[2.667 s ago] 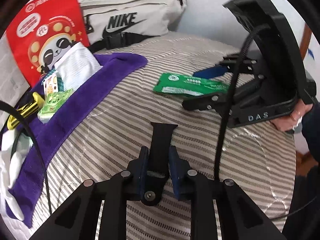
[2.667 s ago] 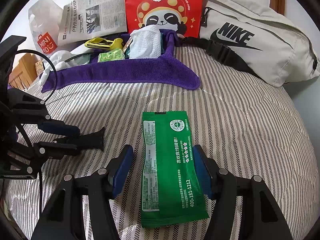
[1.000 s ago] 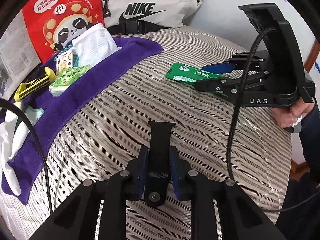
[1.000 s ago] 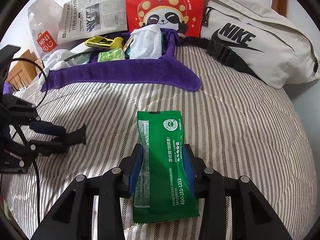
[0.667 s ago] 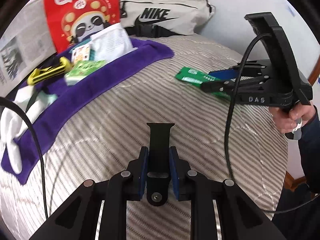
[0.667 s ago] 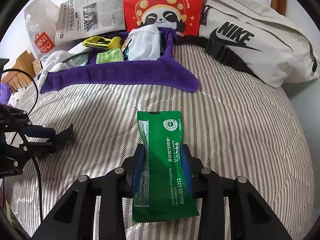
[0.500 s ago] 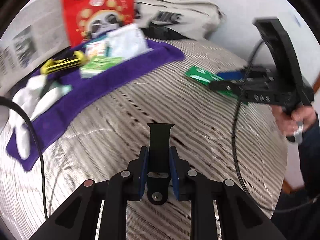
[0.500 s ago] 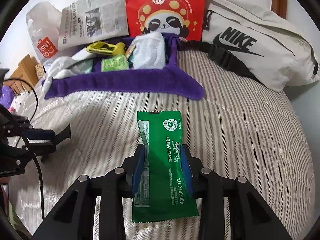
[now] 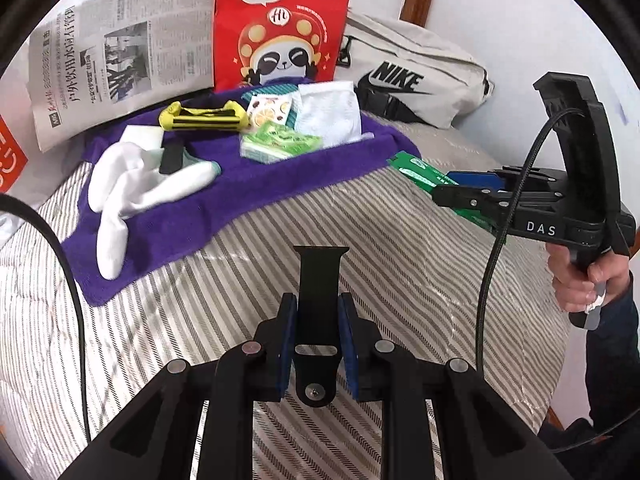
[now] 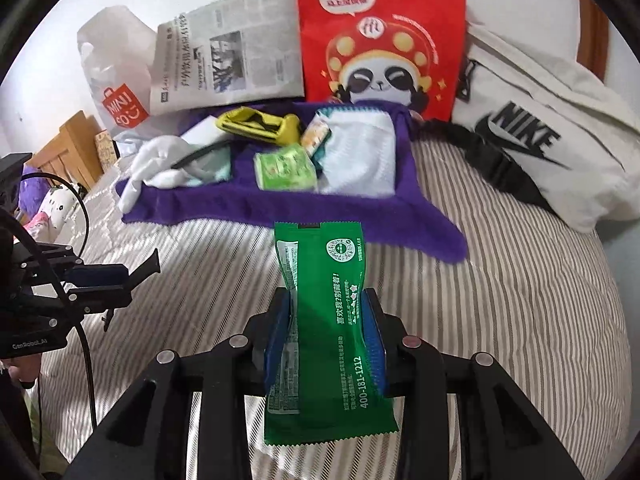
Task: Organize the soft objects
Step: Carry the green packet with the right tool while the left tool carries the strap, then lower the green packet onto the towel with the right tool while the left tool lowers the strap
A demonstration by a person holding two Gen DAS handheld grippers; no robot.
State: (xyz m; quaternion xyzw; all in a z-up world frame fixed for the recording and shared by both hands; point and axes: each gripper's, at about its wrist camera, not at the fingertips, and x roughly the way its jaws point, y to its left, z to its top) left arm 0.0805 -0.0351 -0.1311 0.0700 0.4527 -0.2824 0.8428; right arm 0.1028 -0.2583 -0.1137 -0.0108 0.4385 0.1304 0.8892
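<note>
your right gripper (image 10: pixel 325 332) pinches the green packet (image 10: pixel 326 320) mid-length; light, soft, slippery. left gripper (image 9: pixel 318 332) clamps the black strap (image 9: pixel 319 280).

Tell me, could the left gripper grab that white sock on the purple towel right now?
Probably not: the left gripper is already shut on a black strap, though nothing blocks the way to the white sock.

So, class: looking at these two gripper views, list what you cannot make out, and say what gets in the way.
- Green packet: middle edges, right view, covered by the right gripper pads.
- Black strap: lower sides, left view, hidden between the left gripper pads.
- Newspaper text: too small to read.
- Shopping bag: left view, cut off by the edge.
</note>
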